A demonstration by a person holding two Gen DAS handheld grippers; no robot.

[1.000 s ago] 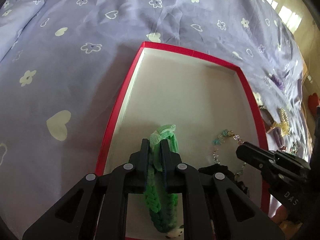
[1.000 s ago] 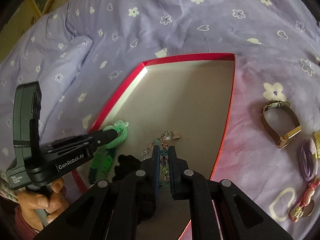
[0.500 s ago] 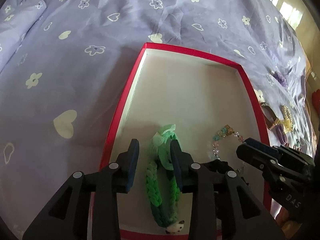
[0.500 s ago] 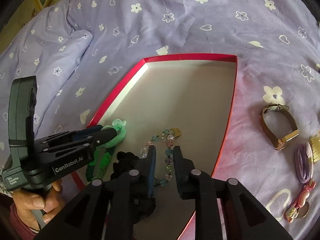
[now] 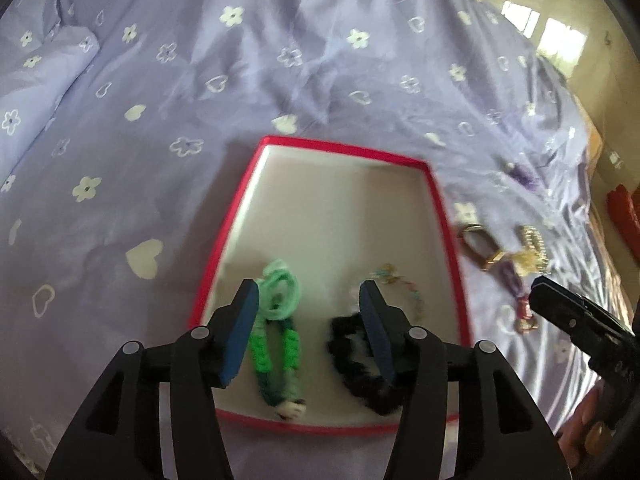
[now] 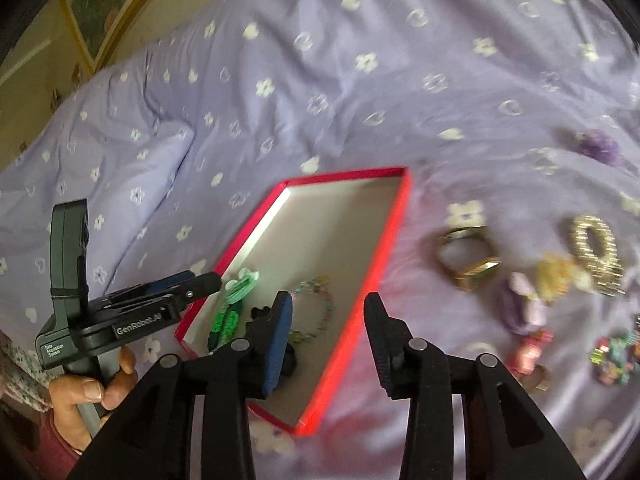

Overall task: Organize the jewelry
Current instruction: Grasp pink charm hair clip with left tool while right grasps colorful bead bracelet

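A shallow red-rimmed cardboard tray with a pale floor [image 5: 236, 216] is lying on a lilac bedspread printed with white flowers and hearts [image 5: 200, 80]. In the left wrist view, the left gripper [image 5: 306, 300] is hovering above the tray's 6 o'clock end. Its jaws have just been opening and are standing apart, with nothing pressed between them. A braided green cord bracelet with a pale mint loop [image 5: 276, 332] is lying on the tray floor below the gap, free of the pads. At 3 o'clock from it a fuzzy black hair tie [image 5: 352, 372] is resting, and a thin pastel bead bracelet [image 5: 404, 284] is curving toward the tray's 3 o'clock rim.

In the right wrist view, the right gripper [image 6: 328, 312] is hanging over the tray's near right rim [image 6: 376, 264]. Its jaws have also just been opening and are standing apart on nothing, while the bead bracelet [image 6: 320, 308] is lying loose on the tray floor. At 9 o'clock a hand [image 6: 86, 392] is gripping the handle of the left gripper [image 6: 200, 282].

On the bedspread at 3 o'clock of the tray, more pieces are lying loose: a gold-cased wristwatch with a curled strap [image 6: 468, 256], a sparkly gold coiled bangle [image 6: 596, 248], a purple elastic band [image 6: 520, 304] and a multicoloured bead cluster [image 6: 612, 354], all blurred.
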